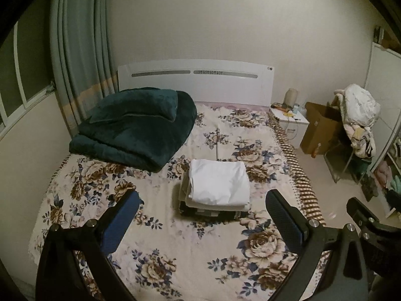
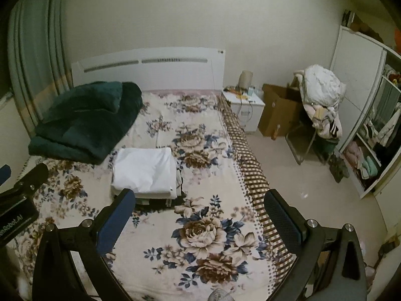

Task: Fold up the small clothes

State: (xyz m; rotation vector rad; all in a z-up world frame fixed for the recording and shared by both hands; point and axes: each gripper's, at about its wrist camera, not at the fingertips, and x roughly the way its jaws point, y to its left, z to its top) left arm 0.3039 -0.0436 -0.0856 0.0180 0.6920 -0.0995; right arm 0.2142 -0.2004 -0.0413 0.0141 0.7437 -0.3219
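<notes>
Both claws spread wide and empty: left gripper (image 1: 201, 204), right gripper (image 2: 199, 202). Folded clothes stacked mid-frame on the flowered bed (image 1: 155, 255), white shirt (image 1: 218, 181) on top. Likely trouble: snagging the stack's edge, toppling it, or undoing the top fold.

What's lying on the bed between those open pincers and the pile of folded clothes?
Only bare floral bedspread. In the left wrist view, nothing lies between the open left gripper and the folded stack; the right wrist view shows likewise.
</notes>
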